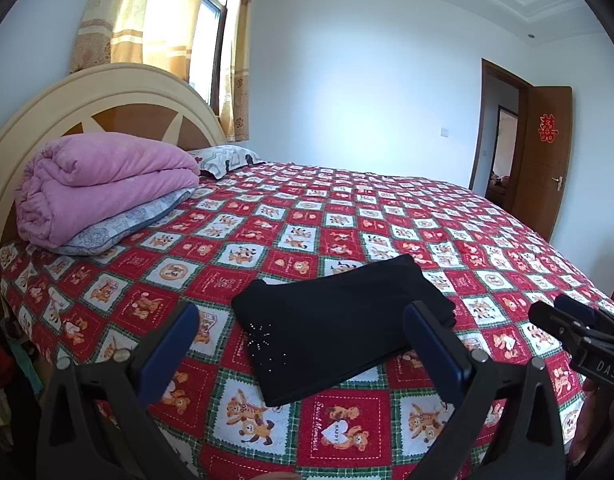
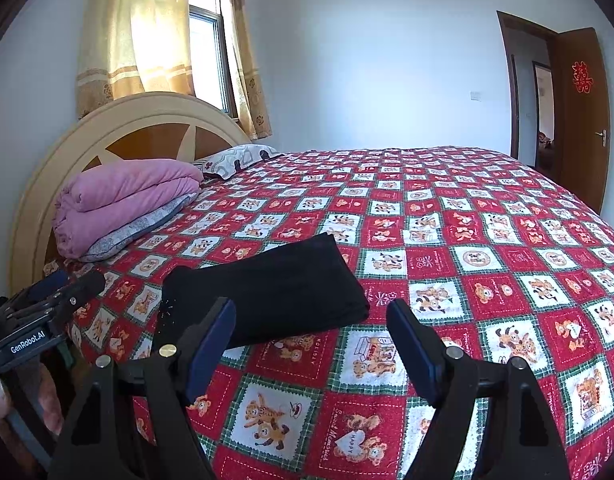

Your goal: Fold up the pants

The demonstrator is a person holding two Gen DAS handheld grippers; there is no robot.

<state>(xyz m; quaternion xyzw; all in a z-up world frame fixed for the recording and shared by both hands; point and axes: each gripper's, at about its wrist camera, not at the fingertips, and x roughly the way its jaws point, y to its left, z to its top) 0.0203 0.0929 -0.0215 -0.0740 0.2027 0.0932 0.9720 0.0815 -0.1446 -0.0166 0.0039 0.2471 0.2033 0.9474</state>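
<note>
Black pants lie folded into a compact rectangle on the red checked bedspread, near the bed's front edge; small shiny studs show on one corner. My left gripper hovers just in front of them, open, with nothing between its blue pads. The right gripper shows at the right edge of that view. In the right wrist view the pants lie ahead and slightly left. My right gripper is open and empty over the bedspread, while the left gripper is at the far left.
A folded pink quilt rests on a grey pillow by the cream headboard. A patterned pillow lies behind it. The bed's left edge drops off near the headboard. A brown door stands open at the far right.
</note>
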